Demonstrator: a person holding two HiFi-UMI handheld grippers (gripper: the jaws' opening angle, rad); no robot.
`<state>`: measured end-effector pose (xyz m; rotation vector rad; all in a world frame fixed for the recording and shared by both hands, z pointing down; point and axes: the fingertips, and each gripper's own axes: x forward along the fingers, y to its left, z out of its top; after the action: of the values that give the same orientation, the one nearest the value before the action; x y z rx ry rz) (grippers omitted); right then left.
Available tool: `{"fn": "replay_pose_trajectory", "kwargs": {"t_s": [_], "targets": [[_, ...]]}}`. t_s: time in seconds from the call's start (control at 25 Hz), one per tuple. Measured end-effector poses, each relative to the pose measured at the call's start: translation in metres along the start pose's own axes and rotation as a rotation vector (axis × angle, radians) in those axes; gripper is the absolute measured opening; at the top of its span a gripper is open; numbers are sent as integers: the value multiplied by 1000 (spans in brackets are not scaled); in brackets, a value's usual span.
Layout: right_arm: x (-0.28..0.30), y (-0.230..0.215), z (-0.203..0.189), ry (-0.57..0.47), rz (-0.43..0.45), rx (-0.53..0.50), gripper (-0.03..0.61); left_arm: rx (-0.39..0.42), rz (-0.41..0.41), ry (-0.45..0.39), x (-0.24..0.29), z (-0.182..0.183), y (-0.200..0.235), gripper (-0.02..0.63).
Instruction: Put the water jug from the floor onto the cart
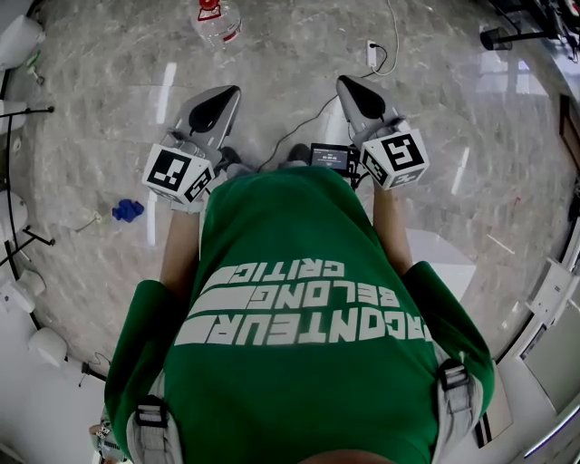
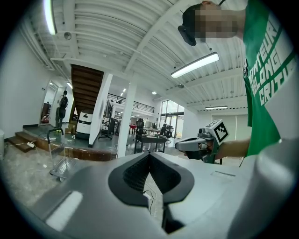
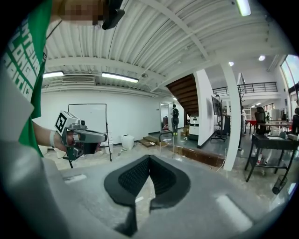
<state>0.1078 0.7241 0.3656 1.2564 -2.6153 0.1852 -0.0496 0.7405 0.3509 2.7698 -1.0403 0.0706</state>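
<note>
Out on the big marble floor (image 1: 453, 136), a person (image 1: 308, 317) in green stands with both grippers held out front, roughly level. The cart (image 2: 58, 158) is parked over by the steps (image 2: 21, 140), well apart from them. Both the left gripper (image 1: 217, 104) and the right gripper (image 1: 356, 95) are pinched closed with nothing in them. The water jug (image 1: 217, 23) sits on the floor just ahead, more on the left gripper's side. A small blue thing (image 1: 128, 210) lies off to the person's left.
</note>
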Motion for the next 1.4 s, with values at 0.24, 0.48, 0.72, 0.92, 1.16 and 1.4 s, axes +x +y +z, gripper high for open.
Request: {"fn": "replay_pose_trajectory", "kwargs": {"t_s": [0.24,0.48,0.72,0.92,1.16,1.4], "targets": [[-14,-24,-14,11,11,11,-8,-30,25,3,21,-7,-13,15],[-32,-59,-32,29,26,8,-8,-54,50,-4,56,-10,-29,15],[-48,-90,-55,57,43,23,-8,-43,84,13,79,-15,-40,15],[-47,-100,-64,78,74,29,-8,-51,88,32,95,-18,-49,15],[-26,-97,-64,90,115,26,-8,-60,79,48,103,-19,-42,15],[1,-106,-63,111,95,3,-8,-102,48,38,123,-30,-8,15]]}}
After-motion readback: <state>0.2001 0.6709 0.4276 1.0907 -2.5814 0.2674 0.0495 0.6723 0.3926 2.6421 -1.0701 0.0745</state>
